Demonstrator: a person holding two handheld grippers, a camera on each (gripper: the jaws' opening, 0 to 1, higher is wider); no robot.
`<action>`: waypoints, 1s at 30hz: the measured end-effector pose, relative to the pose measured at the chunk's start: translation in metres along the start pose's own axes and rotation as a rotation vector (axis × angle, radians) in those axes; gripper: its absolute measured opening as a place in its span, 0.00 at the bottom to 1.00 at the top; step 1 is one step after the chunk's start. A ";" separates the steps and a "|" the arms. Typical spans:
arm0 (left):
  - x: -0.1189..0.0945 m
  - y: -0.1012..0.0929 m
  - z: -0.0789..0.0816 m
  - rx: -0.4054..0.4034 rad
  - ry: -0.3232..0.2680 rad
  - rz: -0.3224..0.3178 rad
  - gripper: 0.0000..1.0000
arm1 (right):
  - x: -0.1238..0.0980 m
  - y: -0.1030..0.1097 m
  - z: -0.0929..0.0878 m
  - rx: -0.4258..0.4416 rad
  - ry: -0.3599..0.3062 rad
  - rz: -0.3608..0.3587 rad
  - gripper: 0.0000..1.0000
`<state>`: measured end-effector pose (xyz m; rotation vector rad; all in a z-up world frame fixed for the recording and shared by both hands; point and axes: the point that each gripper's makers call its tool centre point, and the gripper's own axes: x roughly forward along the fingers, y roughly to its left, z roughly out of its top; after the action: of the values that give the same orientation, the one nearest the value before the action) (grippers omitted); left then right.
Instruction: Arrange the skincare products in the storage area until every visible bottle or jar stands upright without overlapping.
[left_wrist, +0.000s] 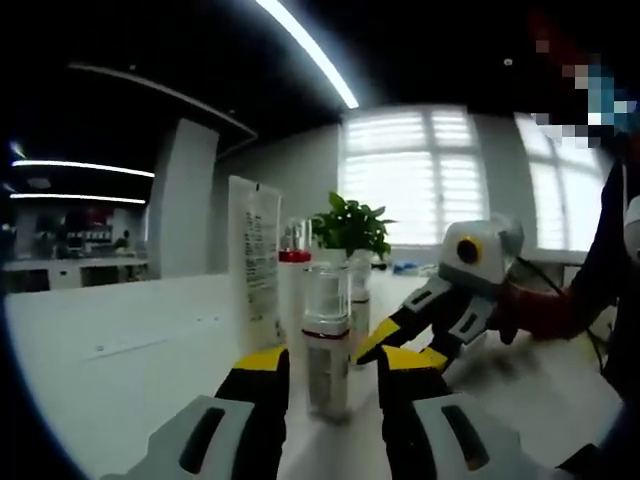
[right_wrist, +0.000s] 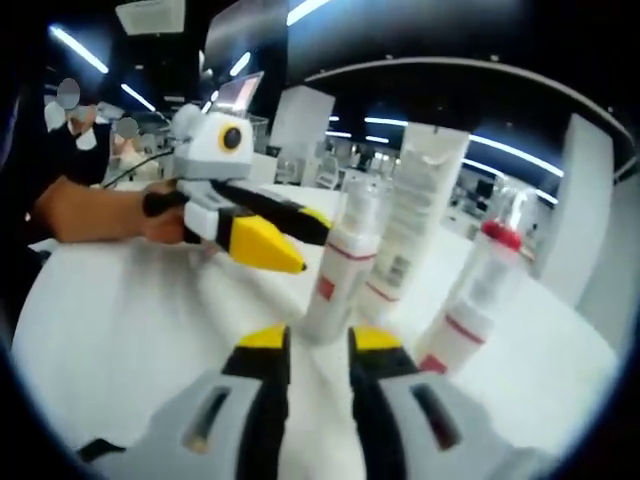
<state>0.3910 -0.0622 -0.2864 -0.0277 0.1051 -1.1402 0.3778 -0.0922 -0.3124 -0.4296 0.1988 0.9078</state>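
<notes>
Clear bottle (left_wrist: 326, 335) upright between parted left tongs (left_wrist: 331, 362), right tongs (right_wrist: 318, 340) narrow, red-capped bottle (right_wrist: 478, 295) upright beside.

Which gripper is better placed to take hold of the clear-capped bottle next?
Left. In the left gripper view the left gripper is open with the clear-capped bottle standing between its fingers. The right gripper sits just short of it, empty.

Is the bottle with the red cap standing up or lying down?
Standing. The red-capped bottle rests base-down on the white table, cap on top.
</notes>
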 end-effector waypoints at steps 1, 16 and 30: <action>-0.001 0.000 -0.002 0.001 0.007 0.003 0.35 | -0.001 0.001 0.000 0.001 -0.002 0.001 0.21; -0.014 -0.007 -0.013 0.004 0.047 0.031 0.37 | -0.016 0.002 -0.002 0.004 0.002 -0.038 0.27; -0.027 -0.020 -0.017 -0.005 0.057 0.045 0.42 | -0.044 -0.001 -0.003 0.106 -0.047 -0.100 0.35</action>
<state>0.3606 -0.0458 -0.3000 0.0026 0.1580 -1.0958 0.3525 -0.1259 -0.3001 -0.3173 0.1801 0.8048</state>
